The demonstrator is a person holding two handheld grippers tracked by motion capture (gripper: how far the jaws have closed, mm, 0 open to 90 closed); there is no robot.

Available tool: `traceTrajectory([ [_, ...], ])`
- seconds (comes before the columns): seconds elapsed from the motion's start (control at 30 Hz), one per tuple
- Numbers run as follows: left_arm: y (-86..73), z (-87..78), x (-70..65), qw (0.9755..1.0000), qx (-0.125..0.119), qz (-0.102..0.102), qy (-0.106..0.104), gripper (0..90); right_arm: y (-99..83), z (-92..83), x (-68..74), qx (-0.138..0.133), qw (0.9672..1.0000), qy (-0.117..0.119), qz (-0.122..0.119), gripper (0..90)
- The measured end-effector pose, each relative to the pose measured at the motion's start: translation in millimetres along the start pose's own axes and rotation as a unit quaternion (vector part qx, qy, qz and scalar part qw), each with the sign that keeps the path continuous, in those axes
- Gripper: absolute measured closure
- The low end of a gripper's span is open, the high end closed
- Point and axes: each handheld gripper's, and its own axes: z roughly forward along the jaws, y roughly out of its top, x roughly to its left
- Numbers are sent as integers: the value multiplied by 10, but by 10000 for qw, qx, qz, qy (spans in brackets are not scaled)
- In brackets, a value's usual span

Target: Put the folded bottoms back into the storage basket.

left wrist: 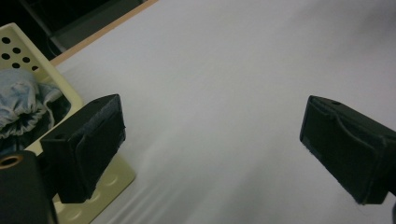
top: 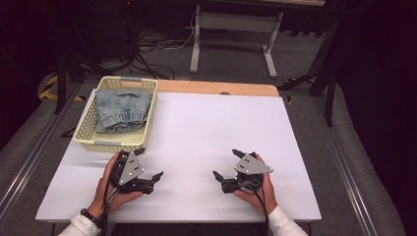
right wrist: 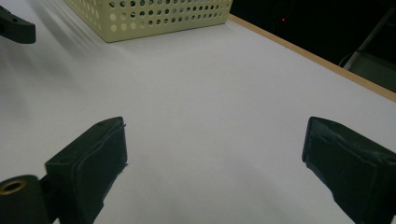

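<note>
In the high view, the left gripper (top: 149, 163) is seen low on the white table (top: 211, 128), held in the person's left hand (top: 112, 189), w/ its jaws spread wide and nothing between them; one jaw points up toward the basket, the other out toward the table's middle. The right gripper (top: 226, 164) is held in the right hand (top: 260, 189) at about the same height on the table, jaws likewise spread apart and empty, aimed toward the centre. The two grippers are set well apart, tips facing each other across bare tabletop. A pale yellow perforated basket (top: 86, 127) is placed at the table's far-left part, just beyond the left gripper, near it but not touched. A folded pair of light blue jeans (top: 120, 110) is lying inside the basket, approx. filling it, waistband toward the far rim. In the left gripper view, the basket's near corner (left wrist: 56, 77) is seen just behind the left-hand jaw, w/ the denim (left wrist: 21, 105) bunched inside it; bare white surface is seen between the jaws. In the right gripper view, the basket's holed wall (right wrist: 154, 16) is shown farther off at top, and a jaw tip of the left gripper (right wrist: 16, 29) is caught at the upper-left edge. A dark bead bracelet (top: 91, 218) is worn on the left wrist.
</note>
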Motion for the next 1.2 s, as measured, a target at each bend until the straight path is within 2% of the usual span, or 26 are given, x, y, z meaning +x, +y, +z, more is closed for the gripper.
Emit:
traceTrajectory([
  [0.33,-5,11,-30,10000,18,51,-82,73,15,-14,3,2,10000,-61,10,70],
  [0.5,4,11,-23,10000,-29,-2,-83,73,3,-9,4,41,10000,-70,11,71],
  [0.73,7,54,-35,9999,62,63,-106,73,-9,-17,-24,38,10000,-85,5,72],
  [0.83,6,53,-31,9999,56,-8,-99,73,-5,-19,-25,33,9999,-95,4,72],
  [1.2,14,47,-9,10000,31,-35,-72,72,-12,-14,-18,81,9999,-129,-42,73],
])
